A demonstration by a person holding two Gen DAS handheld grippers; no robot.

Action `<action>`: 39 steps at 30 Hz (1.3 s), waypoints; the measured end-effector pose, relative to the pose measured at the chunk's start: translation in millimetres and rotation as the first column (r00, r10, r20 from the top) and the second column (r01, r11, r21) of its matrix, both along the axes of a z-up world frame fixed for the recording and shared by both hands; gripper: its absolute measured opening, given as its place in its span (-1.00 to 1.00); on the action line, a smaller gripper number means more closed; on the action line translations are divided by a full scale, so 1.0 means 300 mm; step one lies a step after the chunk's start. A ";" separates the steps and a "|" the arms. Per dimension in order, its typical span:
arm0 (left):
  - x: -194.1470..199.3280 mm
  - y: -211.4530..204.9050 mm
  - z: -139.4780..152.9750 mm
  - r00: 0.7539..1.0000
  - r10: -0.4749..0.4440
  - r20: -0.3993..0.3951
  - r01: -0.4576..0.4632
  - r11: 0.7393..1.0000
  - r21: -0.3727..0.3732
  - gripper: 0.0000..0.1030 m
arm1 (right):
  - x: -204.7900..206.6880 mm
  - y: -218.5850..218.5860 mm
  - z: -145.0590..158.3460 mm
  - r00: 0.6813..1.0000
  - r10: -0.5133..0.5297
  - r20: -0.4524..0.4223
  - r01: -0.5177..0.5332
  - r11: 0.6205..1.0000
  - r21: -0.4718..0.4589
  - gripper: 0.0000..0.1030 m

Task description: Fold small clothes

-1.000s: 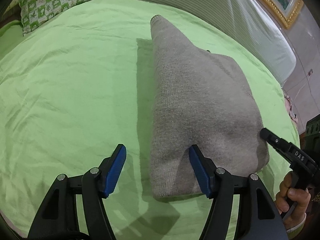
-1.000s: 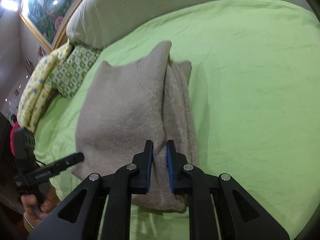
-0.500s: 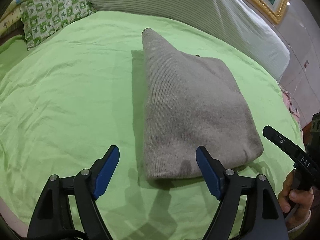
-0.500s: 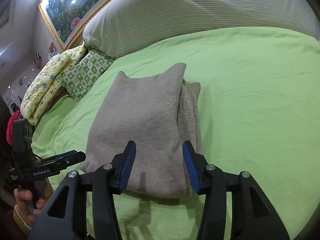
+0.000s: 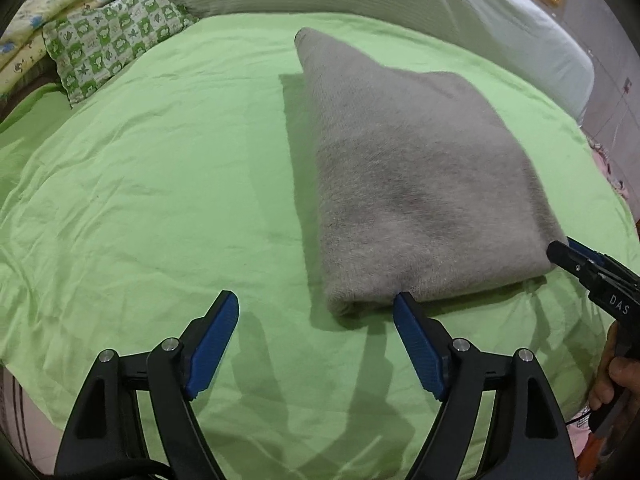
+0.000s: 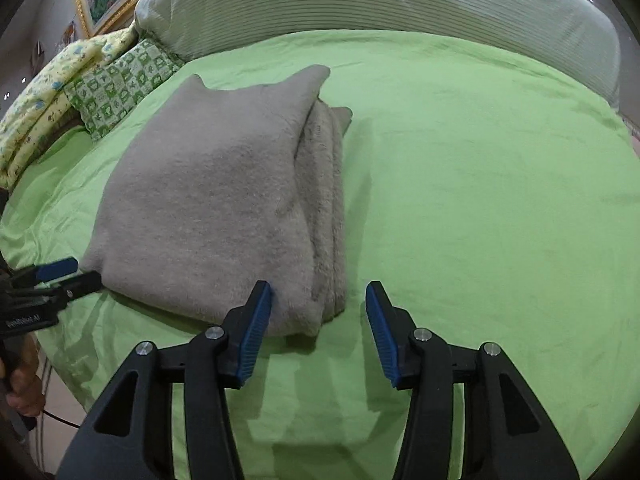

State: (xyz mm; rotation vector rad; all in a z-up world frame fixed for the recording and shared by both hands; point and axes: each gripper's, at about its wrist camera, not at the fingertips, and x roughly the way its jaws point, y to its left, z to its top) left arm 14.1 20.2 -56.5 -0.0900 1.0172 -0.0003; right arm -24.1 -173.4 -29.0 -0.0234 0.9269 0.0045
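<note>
A grey knitted garment lies folded into a thick block on the green bed sheet. My left gripper stands open just short of its near left corner, the right fingertip at the fold's edge, nothing pressed between the pads. In the right wrist view the garment shows its stacked layers on the right side. My right gripper is open in front of the near right corner, gripping nothing. Each gripper shows in the other's view, the right gripper and the left gripper, both beside the near corners.
A green checked pillow and a yellow patterned one lie at the far left. A long striped bolster runs along the back. A hand holds the right gripper's handle. The bed's edge drops off near left.
Both grippers have opened wider and drawn back from the garment's near edge. The right one was nearly shut over that edge a second ago. The garment now rests flat.
</note>
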 end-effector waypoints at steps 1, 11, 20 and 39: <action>-0.012 0.000 0.009 1.000 -0.003 0.009 0.003 1.000 0.000 0.55 | -0.009 0.000 0.015 1.000 0.002 0.017 -0.002 1.000 0.003 -0.02; -0.088 -0.032 0.107 0.995 -0.007 0.098 0.003 0.999 0.042 0.65 | -0.100 0.060 0.100 0.987 0.081 0.138 -0.091 0.994 0.062 0.40; -0.131 -0.082 0.151 0.987 -0.026 0.160 0.005 0.991 0.131 0.73 | -0.153 0.096 0.106 0.976 0.127 0.179 -0.144 0.986 0.084 0.62; -0.161 -0.068 0.152 0.972 0.004 0.236 -0.031 0.993 0.111 0.90 | -0.184 0.207 0.093 0.937 0.271 0.219 -0.274 0.961 -0.016 0.86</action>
